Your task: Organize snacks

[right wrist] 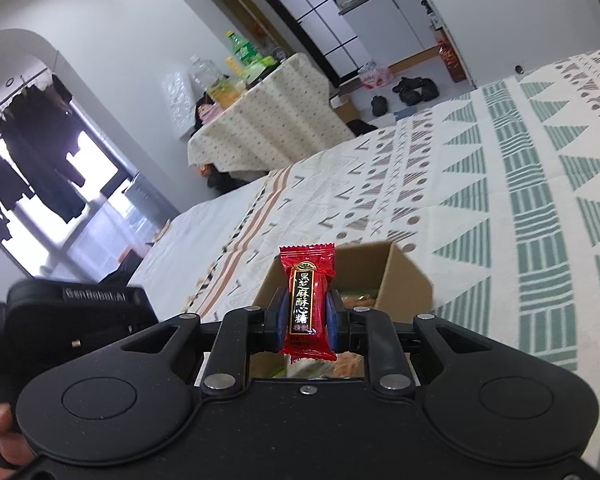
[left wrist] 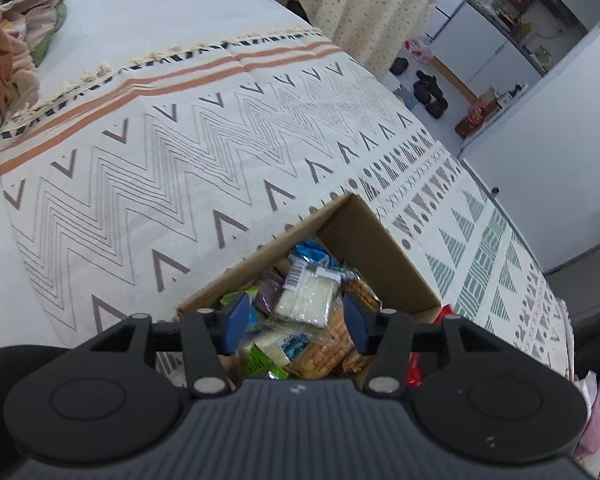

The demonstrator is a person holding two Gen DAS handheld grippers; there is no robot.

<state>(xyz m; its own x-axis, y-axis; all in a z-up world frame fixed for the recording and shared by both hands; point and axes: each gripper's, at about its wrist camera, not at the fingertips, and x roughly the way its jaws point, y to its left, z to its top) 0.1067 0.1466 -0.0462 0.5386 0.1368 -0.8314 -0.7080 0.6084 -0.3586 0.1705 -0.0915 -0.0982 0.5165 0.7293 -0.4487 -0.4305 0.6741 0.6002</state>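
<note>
Right gripper (right wrist: 302, 322) pinches one red candy (right wrist: 307, 300); one cardboard box (right wrist: 400, 276) below.

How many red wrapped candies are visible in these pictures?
1. The red candy is held upright in the right claw, above the cardboard box. More may be hidden among the snacks in the box.

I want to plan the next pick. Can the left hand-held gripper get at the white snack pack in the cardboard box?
Probably yes: the left hand-held gripper is open above the white snack pack, which lies uncovered in the cardboard box.
</note>
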